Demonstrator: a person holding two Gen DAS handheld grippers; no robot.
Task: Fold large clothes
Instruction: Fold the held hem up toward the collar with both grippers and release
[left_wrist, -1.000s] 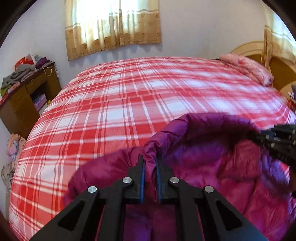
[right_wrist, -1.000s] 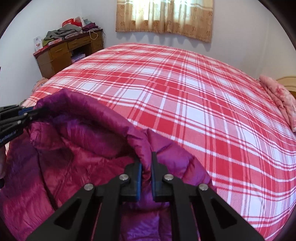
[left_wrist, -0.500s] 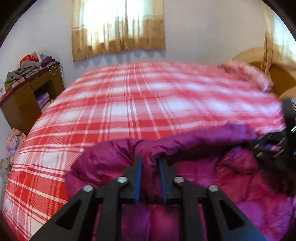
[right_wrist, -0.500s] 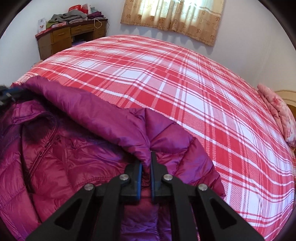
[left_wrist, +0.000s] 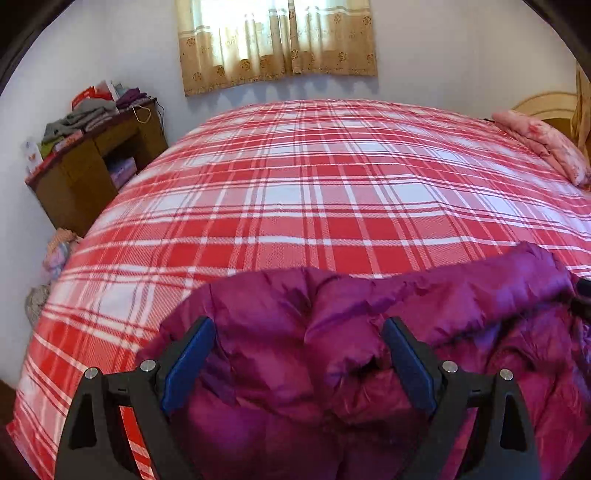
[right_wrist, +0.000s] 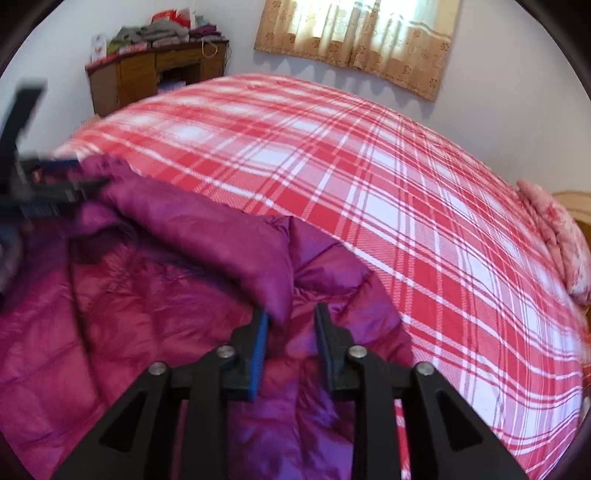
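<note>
A magenta puffy down jacket (left_wrist: 280, 354) lies on the near part of the red plaid bed (left_wrist: 314, 192). My left gripper (left_wrist: 297, 328) is wide open, its blue-padded jaws either side of a bunched fold of the jacket, gripping nothing. In the right wrist view the jacket (right_wrist: 155, 295) spreads to the left with its folded edge running back to the far left. My right gripper (right_wrist: 291, 315) is open, jaws a small way apart over the jacket's edge. The left gripper (right_wrist: 44, 184) shows blurred at the left edge.
A brown wooden desk (left_wrist: 92, 173) piled with clothes stands left of the bed against the wall. A pink folded quilt (left_wrist: 543, 147) lies at the bed's far right by the headboard. A curtained window (left_wrist: 277, 40) is behind. Clothes (left_wrist: 55, 254) hang at the bed's left side.
Both grippers were shut on the jacket's edge and have opened, letting it go. The jacket has dropped flat onto the bed, the left jaws opening widest.
</note>
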